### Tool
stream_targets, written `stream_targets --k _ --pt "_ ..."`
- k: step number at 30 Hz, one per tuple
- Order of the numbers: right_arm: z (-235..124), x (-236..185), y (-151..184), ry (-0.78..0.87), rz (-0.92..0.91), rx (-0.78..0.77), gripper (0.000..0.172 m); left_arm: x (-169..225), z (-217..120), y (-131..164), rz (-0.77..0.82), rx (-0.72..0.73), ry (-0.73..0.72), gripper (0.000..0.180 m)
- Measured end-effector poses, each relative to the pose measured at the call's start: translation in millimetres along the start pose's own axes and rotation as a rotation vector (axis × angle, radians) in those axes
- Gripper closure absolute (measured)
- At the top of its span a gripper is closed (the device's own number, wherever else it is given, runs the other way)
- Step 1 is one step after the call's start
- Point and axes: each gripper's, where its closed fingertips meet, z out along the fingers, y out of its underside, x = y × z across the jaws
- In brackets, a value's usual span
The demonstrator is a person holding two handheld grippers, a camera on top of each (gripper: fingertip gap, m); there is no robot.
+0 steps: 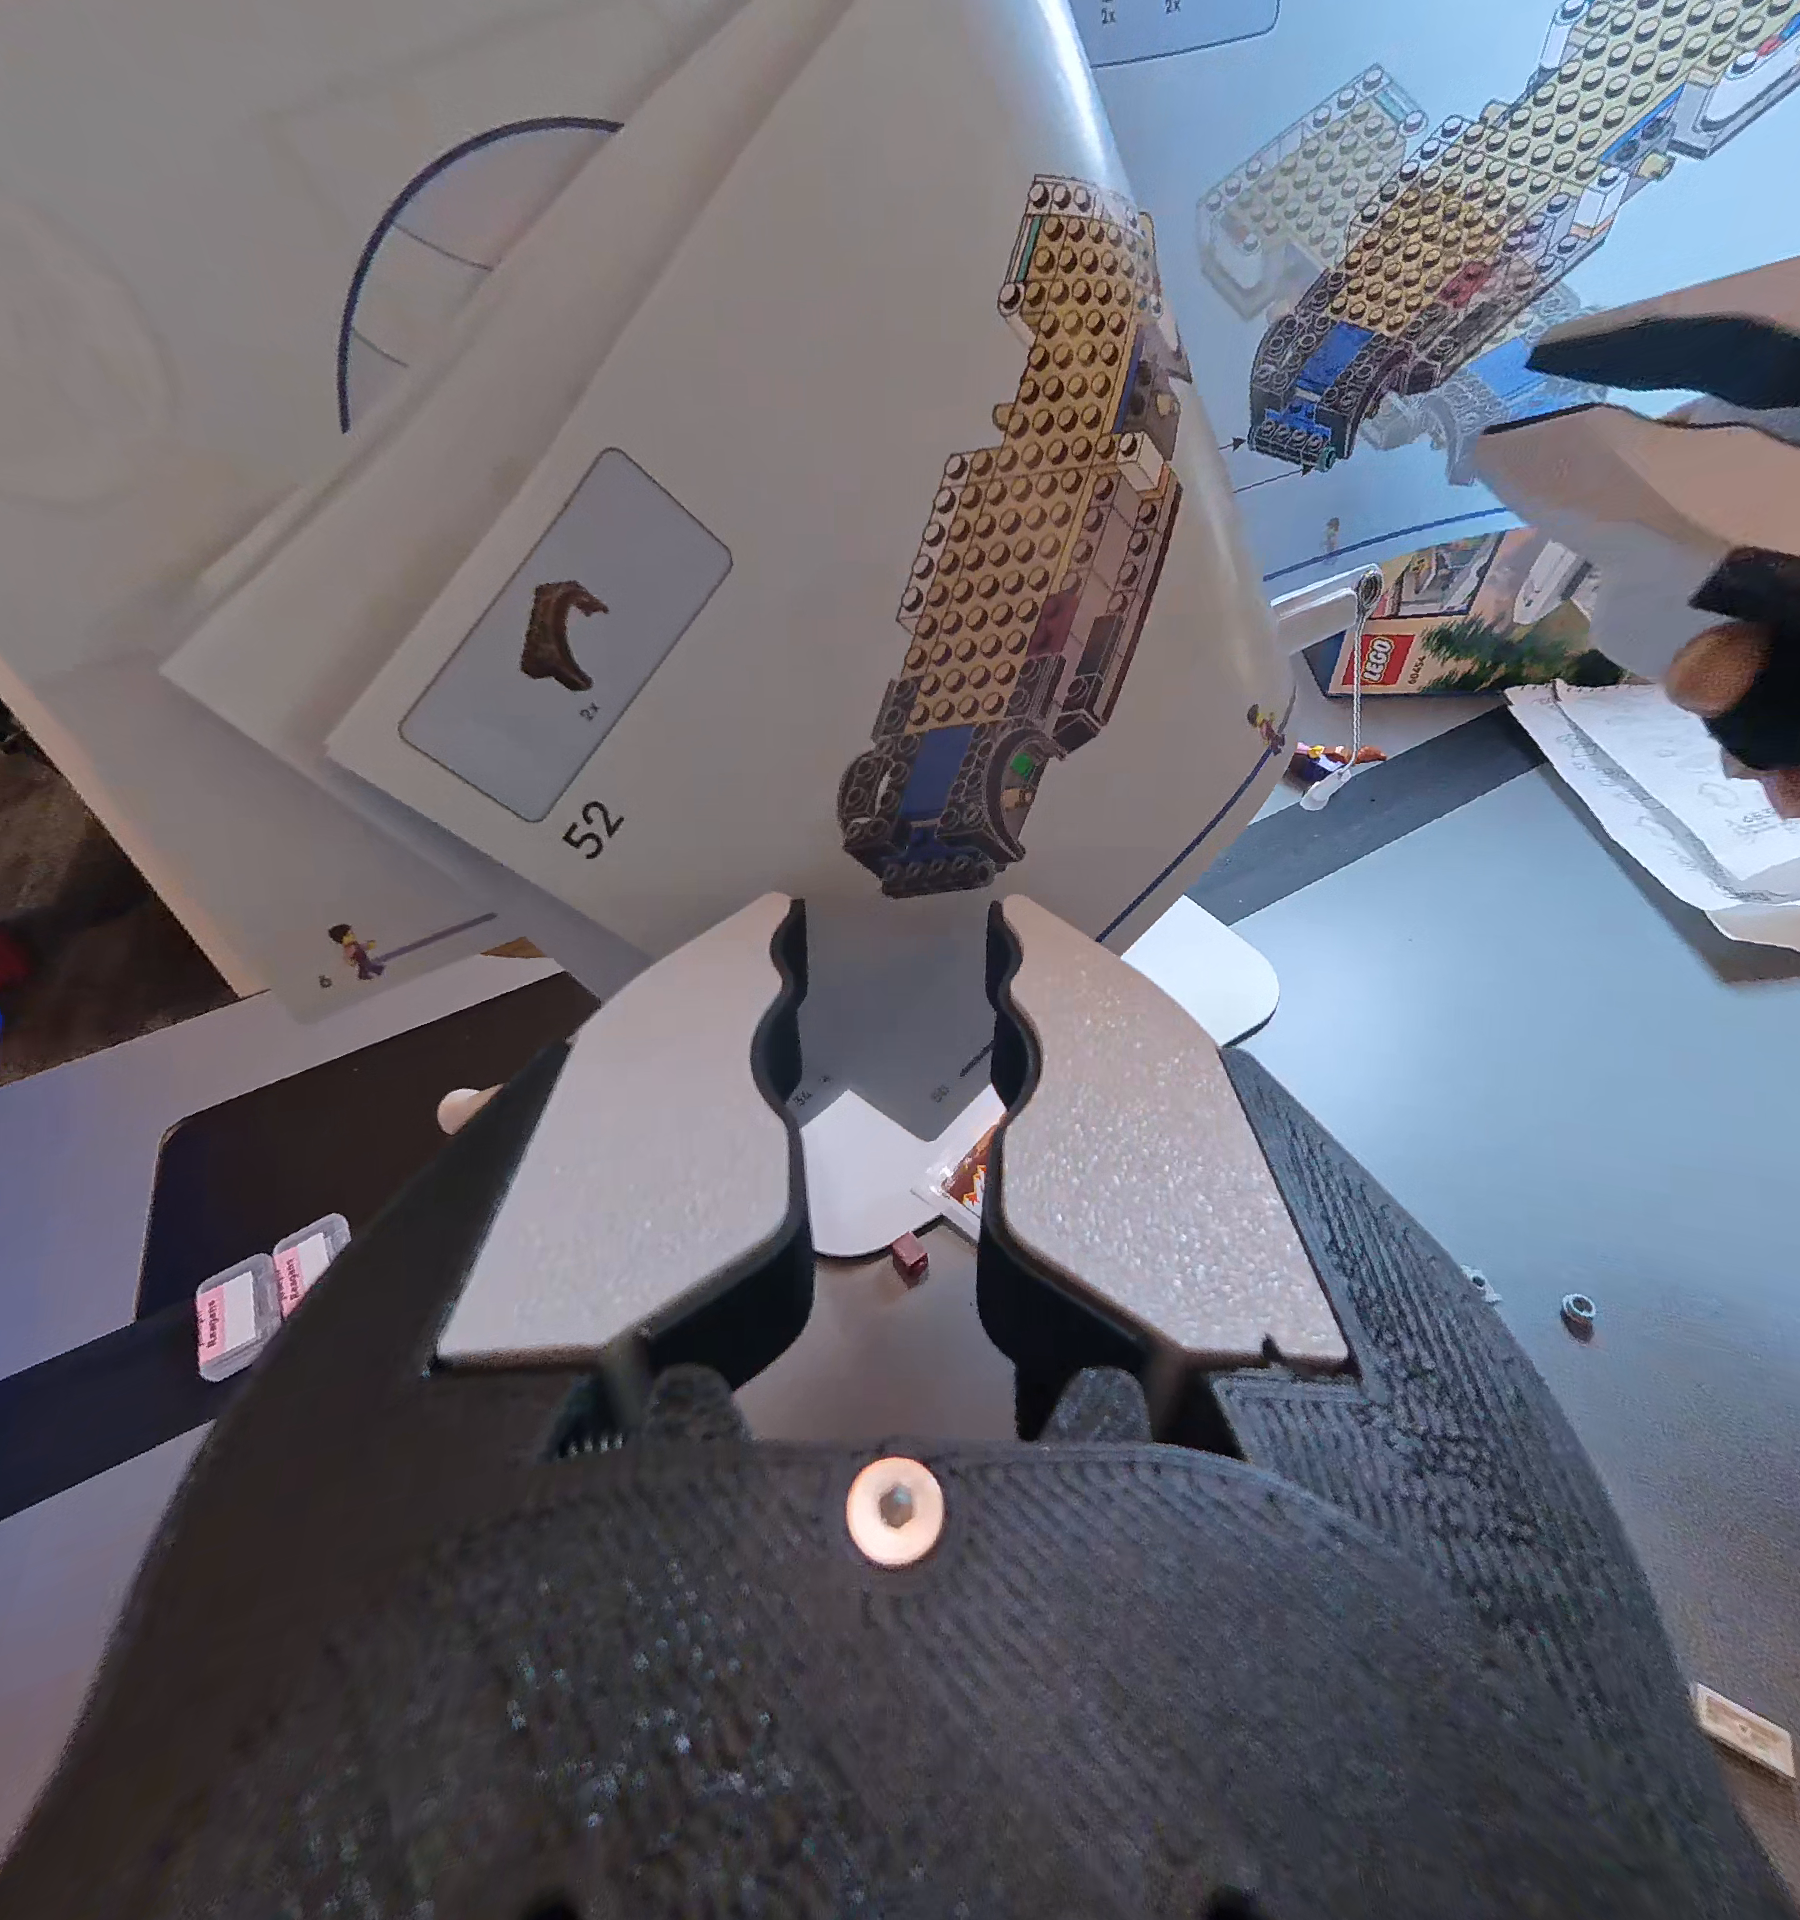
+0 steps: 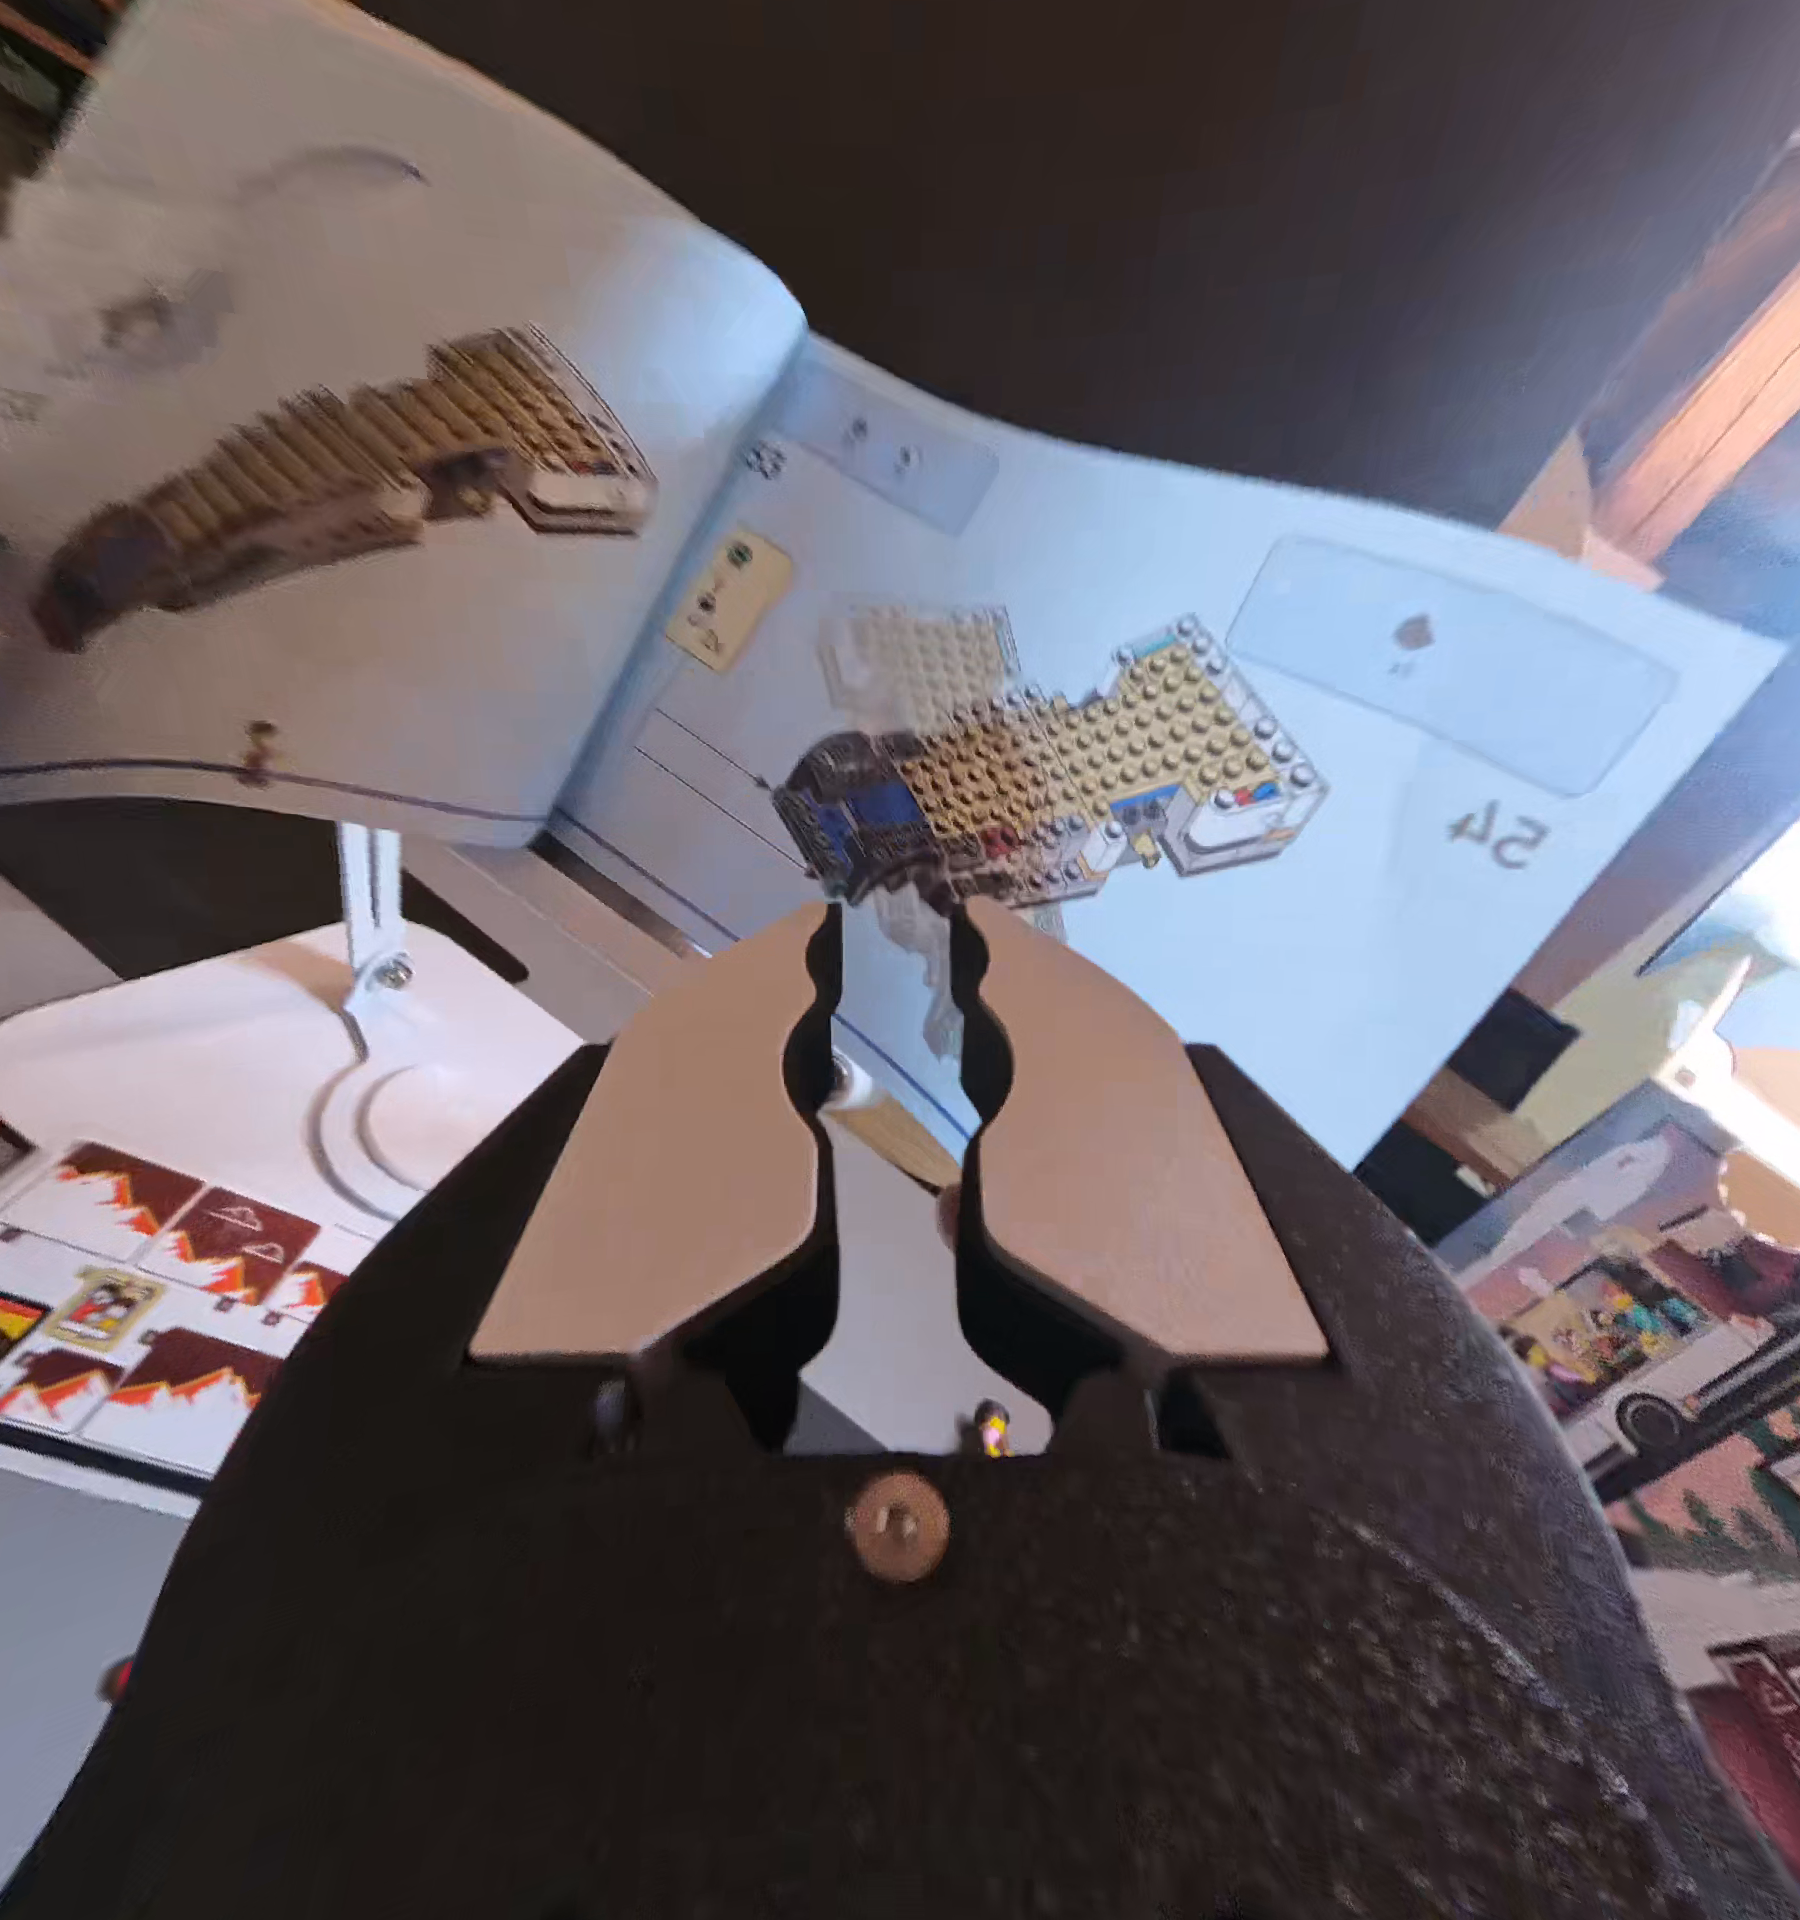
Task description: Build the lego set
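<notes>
Left wrist view: left gripper [image 1: 896,914] has its jaws apart, nothing pinched, right at the curled page of the white paper brick-building instruction booklet [image 1: 771,499] propped on a white metal stand [image 1: 1202,977].

Right wrist view: right gripper [image 2: 896,914] is likewise parted and bare, just before the booklet's open page.

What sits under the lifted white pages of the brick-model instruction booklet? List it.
A white stand base, a brown-and-orange sticker sheet overlapping it, and a small dark-red brick by its edge. Farther back, pages cover the rest.

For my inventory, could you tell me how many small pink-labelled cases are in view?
2: one case and another beside it on the dark mat; others may be hidden.
</notes>
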Motion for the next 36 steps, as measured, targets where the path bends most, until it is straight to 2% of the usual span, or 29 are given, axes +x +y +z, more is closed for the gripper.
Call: stream_targets --k 4,6,10,12,15,18,20,22,23,27,32,34,36 --pt "20.0 17.5 29.5 -0.003 0.107 -0.099 0.131 -1.8 1.2 2.0 -0.004 -0.004 -0.003 0.147" --pt "24.6 23.5 36.2 0.006 0.112 -0.116 0.127 -2.9 1.6 2.9 -0.006 -0.004 -0.005 0.147" --pt "25.3 27.3 36.1 0.032 0.087 -0.128 0.125 -7.7 2.8 7.1 -0.013 -0.016 -0.019 0.147" --pt "20.3 22.1 23.0 0.015 0.114 -0.086 0.121 -12.1 2.9 8.8 -0.024 -0.018 -0.028 0.147" --pt "7.8 -10.5 -12.5 -0.095 0.15 0.021 0.122 -21.8 0.3 8.5 -0.041 -0.011 -0.052 0.148" --pt "-0.3 -57.3 -44.3 -0.192 0.121 0.071 0.114 -30.3 -2.2 8.1 -0.069 -0.004 -0.067 0.148" --pt "4.7 -85.2 -53.9 -0.213 0.072 0.057 0.103 -32.6 -3.5 7.4 -0.084 0.002 -0.068 0.148" --pt "18.7 -96.9 -49.7 -0.171 0.001 0.006 0.099 -33.1 -4.8 6.3 -0.084 0.006 -0.071 0.148" --pt "25.4 -97.0 -46.1 -0.144 -0.033 -0.014 0.102 -32.7 -5.6 5.3 -0.081 0.009 -0.071 0.149" --pt "31.1 -78.9 -46.8 -0.073 -0.038 0.01 0.143 -33.1 -8.8 0.2 -0.072 0.023 -0.071 0.149" --pt "30.1 -56.3 -41.2 -0.061 0.047 -0.004 0.167 -36.3 -7.5 2.6 -0.092 0.023 -0.063 0.149" --pt "27.5 -52.3 -45.2 -0.068 0.095 0.012 0.16 -36.1 -6.5 4.4 -0.099 0.022 -0.058 0.149" --pt "23.2 -61.5 -55.2 -0.102 0.11 0.04 0.13 -33.9 -5.7 3.5 -0.101 0.026 -0.046 0.149"
